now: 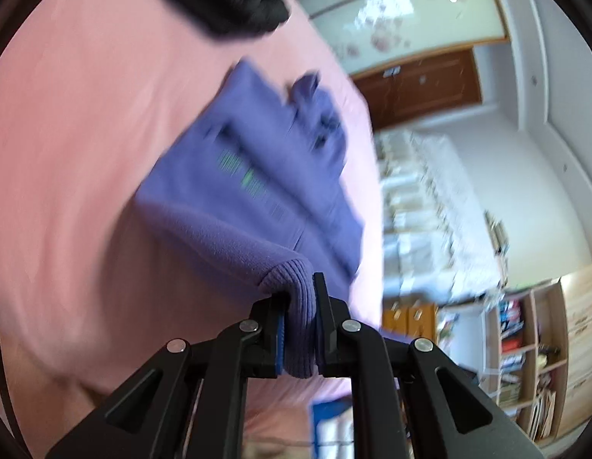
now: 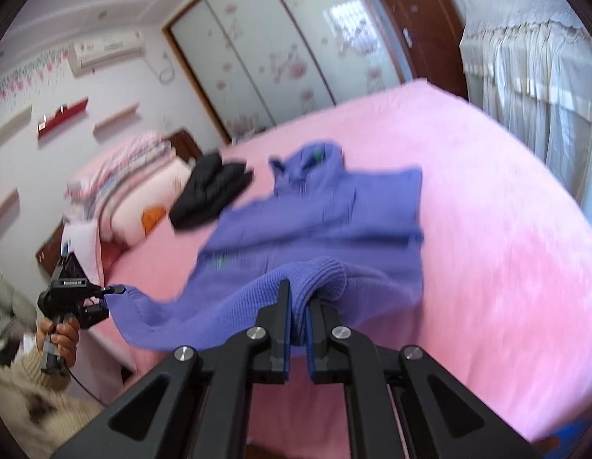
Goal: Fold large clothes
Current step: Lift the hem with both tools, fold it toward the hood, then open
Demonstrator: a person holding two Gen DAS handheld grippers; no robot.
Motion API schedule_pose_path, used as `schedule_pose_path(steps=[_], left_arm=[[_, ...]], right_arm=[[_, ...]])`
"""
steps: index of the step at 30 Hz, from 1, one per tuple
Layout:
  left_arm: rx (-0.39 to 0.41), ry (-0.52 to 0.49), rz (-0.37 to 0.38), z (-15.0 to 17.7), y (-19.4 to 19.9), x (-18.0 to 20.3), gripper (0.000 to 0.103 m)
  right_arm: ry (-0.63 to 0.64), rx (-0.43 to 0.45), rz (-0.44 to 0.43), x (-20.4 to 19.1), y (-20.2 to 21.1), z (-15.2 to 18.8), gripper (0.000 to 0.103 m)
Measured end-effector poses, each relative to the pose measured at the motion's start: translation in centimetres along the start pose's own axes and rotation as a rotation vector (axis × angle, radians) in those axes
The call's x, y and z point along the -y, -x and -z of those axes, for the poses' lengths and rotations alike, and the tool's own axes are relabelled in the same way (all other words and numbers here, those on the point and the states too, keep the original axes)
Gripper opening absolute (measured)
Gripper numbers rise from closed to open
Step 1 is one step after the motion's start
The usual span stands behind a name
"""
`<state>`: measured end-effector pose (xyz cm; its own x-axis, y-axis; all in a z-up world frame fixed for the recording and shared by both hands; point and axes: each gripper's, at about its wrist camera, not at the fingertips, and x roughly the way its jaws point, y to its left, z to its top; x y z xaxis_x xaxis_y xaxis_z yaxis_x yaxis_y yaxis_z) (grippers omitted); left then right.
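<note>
Bedroom, pink bed [image 2: 487,229]: purple sweater [image 2: 315,210] lifted at its ribbed hem.
Left tool [image 1: 298,321] and right tool [image 2: 298,317] each clamp the hem; the sweater's far part lies on the bed, near a black garment [image 2: 210,195].

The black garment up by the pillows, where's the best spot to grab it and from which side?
Probably the near edge of the black garment, coming in low over the pink bedspread: it lies bunched and flat, and that edge faces open bed. Blur hides finer folds.
</note>
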<state>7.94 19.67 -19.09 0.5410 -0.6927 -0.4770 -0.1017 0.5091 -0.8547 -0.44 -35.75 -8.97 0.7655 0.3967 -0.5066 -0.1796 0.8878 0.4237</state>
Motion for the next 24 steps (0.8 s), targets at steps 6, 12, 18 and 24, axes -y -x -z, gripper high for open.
schedule_pose_path(steps=[6, 12, 18, 24], left_arm=[[0.099, -0.005, 0.000, -8.7, -3.9, 3.9, 0.009], [0.089, -0.038, -0.123, -17.4, -13.7, 5.6, 0.010], [0.057, 0.006, -0.257, -22.9, -22.2, 2.3, 0.010], [0.004, 0.114, -0.265, -24.2, -27.1, -3.1, 0.020]], right_arm=[[0.002, 0.060, 0.036, 1.9, -6.0, -8.1, 0.005], [-0.051, 0.028, 0.123, 5.6, -16.0, -14.1, 0.005], [-0.082, -0.069, 0.226, 9.3, -26.1, -15.3, 0.005], [-0.236, -0.265, 0.263, 14.1, -32.5, -12.9, 0.009]])
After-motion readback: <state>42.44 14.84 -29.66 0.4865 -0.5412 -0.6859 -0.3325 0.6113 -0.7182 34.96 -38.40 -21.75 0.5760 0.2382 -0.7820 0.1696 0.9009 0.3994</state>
